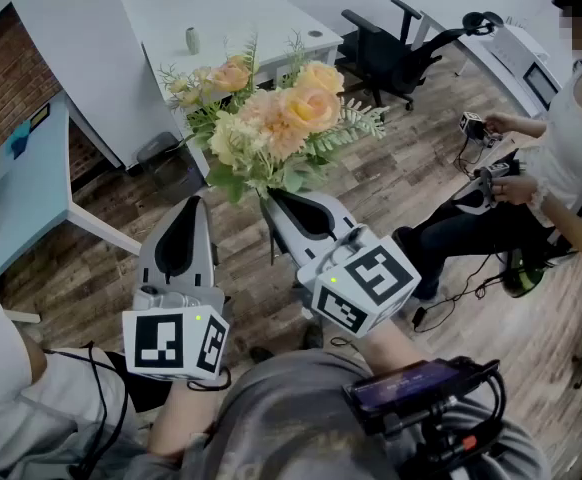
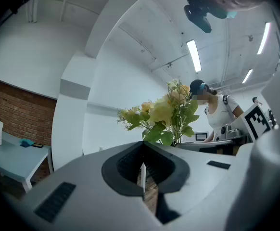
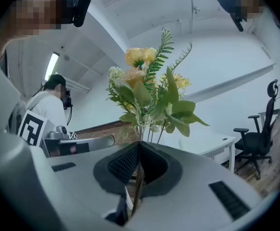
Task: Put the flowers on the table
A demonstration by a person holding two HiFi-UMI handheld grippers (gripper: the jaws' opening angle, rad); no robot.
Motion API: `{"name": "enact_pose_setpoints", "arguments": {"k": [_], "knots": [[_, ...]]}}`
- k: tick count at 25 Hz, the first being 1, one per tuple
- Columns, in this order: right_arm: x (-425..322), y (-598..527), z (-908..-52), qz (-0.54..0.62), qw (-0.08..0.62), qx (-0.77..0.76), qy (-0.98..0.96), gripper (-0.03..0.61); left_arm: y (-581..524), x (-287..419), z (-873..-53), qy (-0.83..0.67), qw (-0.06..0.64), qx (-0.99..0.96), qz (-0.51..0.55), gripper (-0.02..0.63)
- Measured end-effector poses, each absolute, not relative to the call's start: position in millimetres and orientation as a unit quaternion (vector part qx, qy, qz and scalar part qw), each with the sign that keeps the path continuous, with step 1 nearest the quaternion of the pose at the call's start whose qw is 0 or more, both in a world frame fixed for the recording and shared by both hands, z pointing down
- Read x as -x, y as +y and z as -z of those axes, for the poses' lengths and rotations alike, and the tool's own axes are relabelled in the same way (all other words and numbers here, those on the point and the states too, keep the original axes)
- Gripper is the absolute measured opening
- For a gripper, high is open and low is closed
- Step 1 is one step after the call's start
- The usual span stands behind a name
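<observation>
A bouquet of peach and yellow flowers [image 1: 271,118] with green leaves is held up in the air over the wooden floor. My right gripper [image 1: 271,196] is shut on its stems, which run down between the jaws [image 3: 139,143] under the blooms [image 3: 147,88]. My left gripper [image 1: 193,204] hangs just left of it, shut with nothing between its jaws [image 2: 142,144]. From the left gripper view the flowers [image 2: 164,112] rise just beyond the jaw tips. A white table [image 1: 271,13] stands behind the bouquet.
A small pale cup [image 1: 192,40] stands on the white table. A light blue table [image 1: 21,193] is at the left, a black office chair [image 1: 391,53] at the back right. A seated person [image 1: 571,138] holding devices is at the right.
</observation>
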State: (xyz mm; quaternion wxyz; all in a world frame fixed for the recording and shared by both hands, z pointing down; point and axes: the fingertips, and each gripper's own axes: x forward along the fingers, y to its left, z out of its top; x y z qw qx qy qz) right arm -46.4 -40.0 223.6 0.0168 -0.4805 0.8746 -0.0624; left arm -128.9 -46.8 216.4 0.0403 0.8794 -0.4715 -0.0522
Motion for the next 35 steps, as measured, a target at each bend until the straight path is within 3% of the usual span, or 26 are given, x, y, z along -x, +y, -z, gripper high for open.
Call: {"name": "enact_pose_setpoints", "arguments": {"k": [19, 27, 35], "knots": [[36.4, -39.6, -217.4, 0.064, 0.027, 0.483, 0.873, 0.012, -46.1, 112.9, -211.7, -0.456, 0.037, -0.888, 0.044, 0.008], [-19.5, -29.3, -219.6, 0.08, 0.016, 0.457, 0.886, 0.012, -33.7, 48.7, -205.7, -0.464, 0.031, -0.884, 0.037, 0.009], [-16.3, -28.5, -235.2, 0.089, 0.003, 0.421, 0.903, 0.012, -37.9, 46.2, -225.0, -0.498, 0.044, -0.866, 0.004, 0.008]]}}
